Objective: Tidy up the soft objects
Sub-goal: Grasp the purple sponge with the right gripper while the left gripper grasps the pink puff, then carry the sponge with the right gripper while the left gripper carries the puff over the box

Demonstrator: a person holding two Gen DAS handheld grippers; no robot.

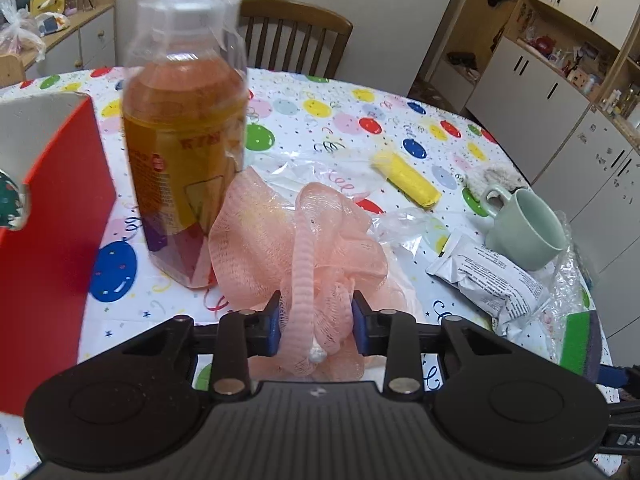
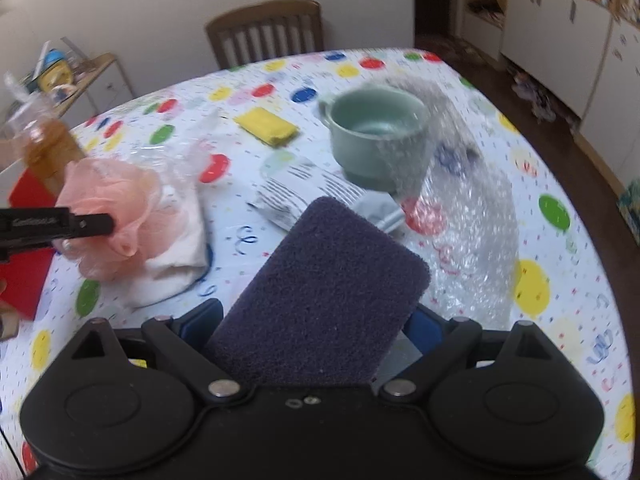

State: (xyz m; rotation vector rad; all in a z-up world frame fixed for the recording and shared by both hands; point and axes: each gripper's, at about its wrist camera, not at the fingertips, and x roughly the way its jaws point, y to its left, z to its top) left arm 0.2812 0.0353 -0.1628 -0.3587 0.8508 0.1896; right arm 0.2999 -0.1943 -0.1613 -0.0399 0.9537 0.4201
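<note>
On the round table with the balloon-print cloth, we held two soft things. Our left gripper squeezed the pink mesh bath pouf beside the red box. Our right gripper pinched the dark purple sponge. Nothing looked put away yet; the yellow cloth lay farther from the box.

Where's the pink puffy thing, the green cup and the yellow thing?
pink bath pouf (image 1: 336, 232), left wrist view, on its mesh ruffles
green cup (image 2: 376, 120), right wrist view, inside the bowl
yellow roll (image 1: 408, 178), left wrist view, mid-body
</note>
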